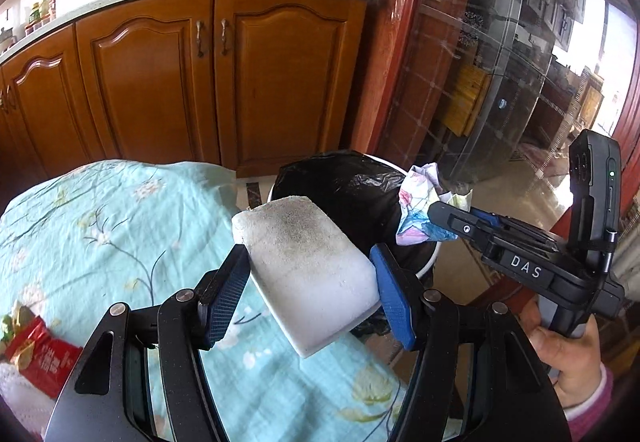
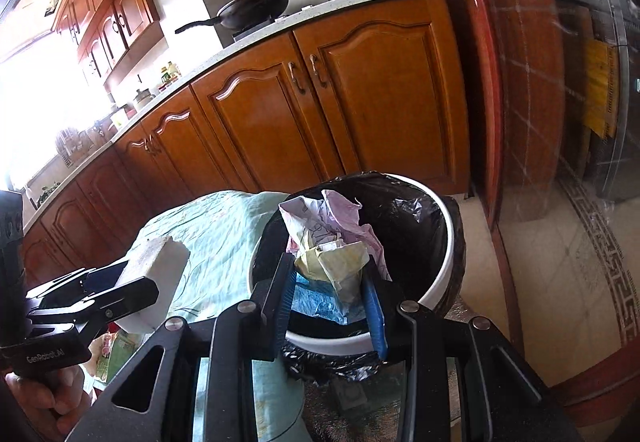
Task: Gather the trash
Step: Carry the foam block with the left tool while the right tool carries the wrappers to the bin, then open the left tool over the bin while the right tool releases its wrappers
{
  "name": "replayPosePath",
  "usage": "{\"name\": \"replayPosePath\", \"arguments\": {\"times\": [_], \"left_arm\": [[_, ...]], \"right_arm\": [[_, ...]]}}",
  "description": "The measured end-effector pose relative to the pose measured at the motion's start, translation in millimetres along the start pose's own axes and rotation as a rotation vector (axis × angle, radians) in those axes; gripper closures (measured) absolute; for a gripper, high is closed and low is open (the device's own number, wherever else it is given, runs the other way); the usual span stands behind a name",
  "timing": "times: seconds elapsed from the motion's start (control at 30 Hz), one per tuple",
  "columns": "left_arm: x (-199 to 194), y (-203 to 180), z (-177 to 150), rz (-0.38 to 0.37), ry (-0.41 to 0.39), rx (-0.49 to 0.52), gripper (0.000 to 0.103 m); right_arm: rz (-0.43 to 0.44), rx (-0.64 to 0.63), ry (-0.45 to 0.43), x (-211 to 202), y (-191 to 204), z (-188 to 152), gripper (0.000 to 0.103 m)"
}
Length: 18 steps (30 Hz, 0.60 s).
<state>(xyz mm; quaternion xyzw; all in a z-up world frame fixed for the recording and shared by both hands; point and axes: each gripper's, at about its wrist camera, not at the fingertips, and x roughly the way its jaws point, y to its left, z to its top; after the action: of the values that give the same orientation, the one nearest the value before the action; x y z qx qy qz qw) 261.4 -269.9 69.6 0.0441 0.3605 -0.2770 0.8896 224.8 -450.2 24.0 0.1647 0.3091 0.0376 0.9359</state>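
My left gripper is shut on a dirty white foam block, held above the table edge beside the bin; the block also shows in the right wrist view. My right gripper is shut on a wad of crumpled coloured paper and holds it over the mouth of the white trash bin with a black liner. In the left wrist view the right gripper and its paper are over the bin.
A table with a light blue floral cloth carries a red snack wrapper at its left edge. Wooden kitchen cabinets stand behind. A glass door with a red frame is at the right.
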Motion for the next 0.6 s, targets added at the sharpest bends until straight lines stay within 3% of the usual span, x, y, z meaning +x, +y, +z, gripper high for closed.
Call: {"name": "replayPosePath", "arguments": {"times": [0.23, 0.6], "left_arm": [[37.3, -16.4, 22.7, 0.025, 0.040, 0.043, 0.041], [86.5, -25.6, 28.2, 0.028, 0.144, 0.079, 0.038]], "right_arm": [[-0.004, 0.018, 0.041, 17.7, -23.2, 13.1, 0.070], [0.016, 0.028, 0.100, 39.1, -40.8, 25.6, 0.070]]}}
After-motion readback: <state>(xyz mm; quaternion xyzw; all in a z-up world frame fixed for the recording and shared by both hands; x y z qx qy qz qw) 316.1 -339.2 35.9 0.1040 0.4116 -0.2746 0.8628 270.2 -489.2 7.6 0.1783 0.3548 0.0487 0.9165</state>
